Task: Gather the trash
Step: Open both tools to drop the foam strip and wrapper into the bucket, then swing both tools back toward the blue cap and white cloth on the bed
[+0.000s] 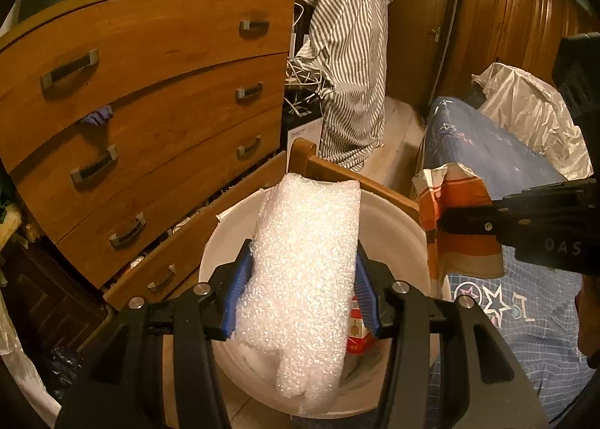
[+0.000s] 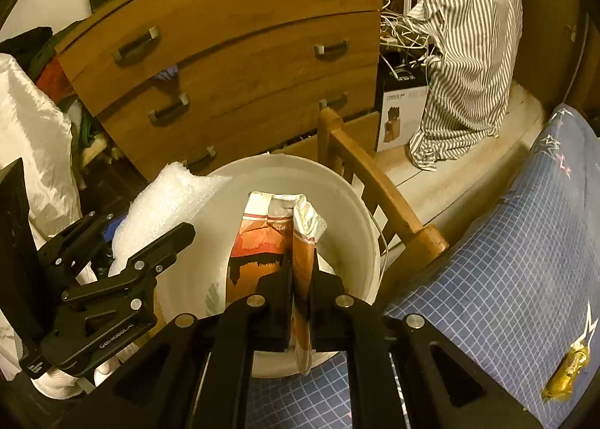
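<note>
My left gripper (image 1: 302,281) pinches a wad of bubble wrap (image 1: 303,279) between its blue pads, hanging over the white bucket (image 1: 393,215). My right gripper (image 2: 302,301), at three o'clock from it, is pressed tight on an orange paper bag (image 2: 262,241) above the same bucket. The rim is hemmed in: drawers (image 1: 150,91) at ten o'clock, a wooden chair (image 2: 378,189) at one, the blue bedspread (image 2: 487,279) at four.

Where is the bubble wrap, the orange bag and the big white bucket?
bubble wrap (image 1: 303,260): left wrist view, middle of the sheet.
orange bag (image 2: 258,252): right wrist view, printed front.
white bucket (image 2: 348,211): right wrist view, inner wall.
</note>
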The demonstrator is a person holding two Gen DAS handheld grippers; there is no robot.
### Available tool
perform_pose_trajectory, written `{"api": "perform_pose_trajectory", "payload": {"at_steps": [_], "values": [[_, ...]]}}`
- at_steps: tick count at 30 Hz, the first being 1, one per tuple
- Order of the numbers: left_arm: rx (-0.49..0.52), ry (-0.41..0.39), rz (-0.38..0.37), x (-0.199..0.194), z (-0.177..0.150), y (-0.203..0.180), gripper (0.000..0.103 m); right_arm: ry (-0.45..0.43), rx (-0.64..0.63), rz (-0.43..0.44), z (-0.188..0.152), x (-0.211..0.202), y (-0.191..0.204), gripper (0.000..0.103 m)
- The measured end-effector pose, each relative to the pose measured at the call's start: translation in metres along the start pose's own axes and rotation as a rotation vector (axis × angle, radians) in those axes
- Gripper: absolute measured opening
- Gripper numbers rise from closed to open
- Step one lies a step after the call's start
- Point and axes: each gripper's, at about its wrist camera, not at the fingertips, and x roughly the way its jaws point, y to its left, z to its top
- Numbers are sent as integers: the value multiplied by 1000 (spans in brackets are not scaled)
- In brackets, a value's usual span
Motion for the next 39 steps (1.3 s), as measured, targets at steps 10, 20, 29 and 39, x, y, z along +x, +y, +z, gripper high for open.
{"api": "perform_pose_trajectory", "payload": {"at_steps": [10, 20, 29, 39], "values": [[-6, 6, 8, 7, 1, 5, 47, 1, 1, 3, -2, 1, -5, 8], [-14, 16, 10, 14, 2, 11, 48, 0, 2, 0, -1, 2, -9, 8], [-15, 17, 47, 20, 3, 20, 77, -21, 16, -4, 1, 3, -14, 38], [19, -16, 38, 1, 3, -1, 77, -109, 85, 63, -30, -38, -39, 38]]}}
